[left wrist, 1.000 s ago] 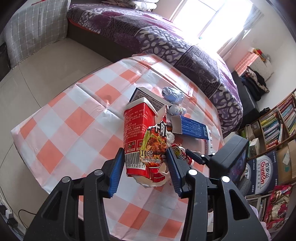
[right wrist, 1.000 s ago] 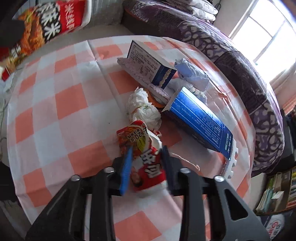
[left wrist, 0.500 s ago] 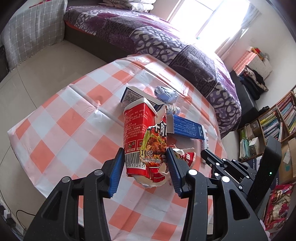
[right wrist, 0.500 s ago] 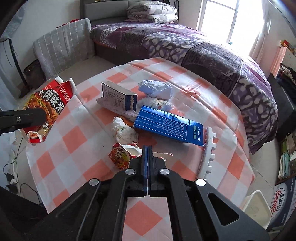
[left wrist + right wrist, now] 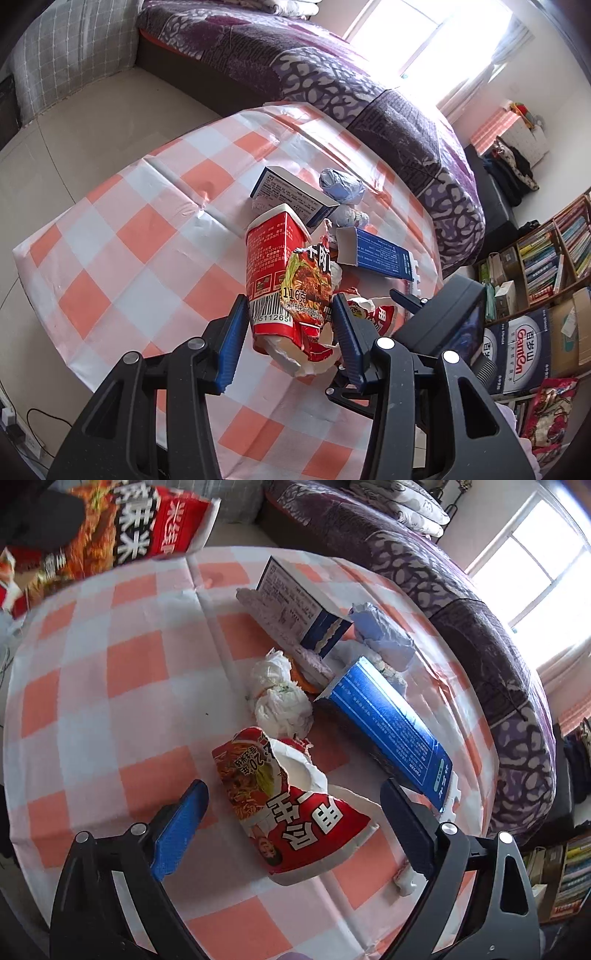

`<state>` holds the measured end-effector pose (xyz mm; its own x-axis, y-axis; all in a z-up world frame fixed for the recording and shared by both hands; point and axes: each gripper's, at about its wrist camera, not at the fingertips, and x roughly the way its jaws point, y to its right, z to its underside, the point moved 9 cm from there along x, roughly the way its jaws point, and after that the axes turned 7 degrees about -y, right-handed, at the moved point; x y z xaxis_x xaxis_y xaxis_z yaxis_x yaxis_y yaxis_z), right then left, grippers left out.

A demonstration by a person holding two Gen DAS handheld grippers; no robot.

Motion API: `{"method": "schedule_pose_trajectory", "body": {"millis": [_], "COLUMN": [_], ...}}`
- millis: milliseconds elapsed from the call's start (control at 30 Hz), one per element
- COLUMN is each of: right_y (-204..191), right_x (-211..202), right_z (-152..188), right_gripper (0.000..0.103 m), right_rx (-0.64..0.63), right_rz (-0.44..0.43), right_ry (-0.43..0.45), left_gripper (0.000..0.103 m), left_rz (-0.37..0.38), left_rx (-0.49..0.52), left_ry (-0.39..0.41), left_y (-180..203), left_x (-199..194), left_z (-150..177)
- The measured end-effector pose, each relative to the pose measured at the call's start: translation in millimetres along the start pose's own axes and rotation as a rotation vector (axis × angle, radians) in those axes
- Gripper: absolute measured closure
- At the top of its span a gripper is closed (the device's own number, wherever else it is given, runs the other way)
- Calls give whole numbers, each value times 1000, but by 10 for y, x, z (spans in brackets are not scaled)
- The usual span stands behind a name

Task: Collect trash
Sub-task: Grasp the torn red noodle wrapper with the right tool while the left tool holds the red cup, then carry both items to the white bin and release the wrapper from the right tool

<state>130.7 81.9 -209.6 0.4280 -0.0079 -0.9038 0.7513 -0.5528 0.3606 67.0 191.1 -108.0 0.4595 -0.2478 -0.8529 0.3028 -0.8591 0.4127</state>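
The left gripper (image 5: 290, 323) is clamped on a red noodle carton (image 5: 279, 266), held above the checked tablecloth (image 5: 122, 236). The right gripper (image 5: 295, 806) has just been opening; its fingers stand wide apart on either side of a torn red wrapper (image 5: 295, 812), not touching it. The wrapper lies on the tablecloth, with a crumpled tissue (image 5: 279, 698) and a blue box (image 5: 391, 727) just beyond it.

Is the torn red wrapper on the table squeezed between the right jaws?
No. The torn red wrapper lies on the table between wide-open jaws, with clear gaps on both sides.
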Motion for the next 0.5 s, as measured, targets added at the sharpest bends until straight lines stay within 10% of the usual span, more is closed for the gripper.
{"method": "schedule_pose_trajectory", "body": {"millis": [133, 500], "right_y": [-7, 497], "right_x": [71, -430], "right_z": [76, 137], "right_gripper": [57, 58], "right_rx": [85, 468], "right_rz": [-115, -219], "right_ry": [-4, 178], "left_gripper": [57, 57], "left_rz": [-6, -15], "left_rx": [-2, -4], "left_ry": [-10, 34], "left_y": [-4, 78], "left_x": [61, 96], "left_z": [4, -29]}}
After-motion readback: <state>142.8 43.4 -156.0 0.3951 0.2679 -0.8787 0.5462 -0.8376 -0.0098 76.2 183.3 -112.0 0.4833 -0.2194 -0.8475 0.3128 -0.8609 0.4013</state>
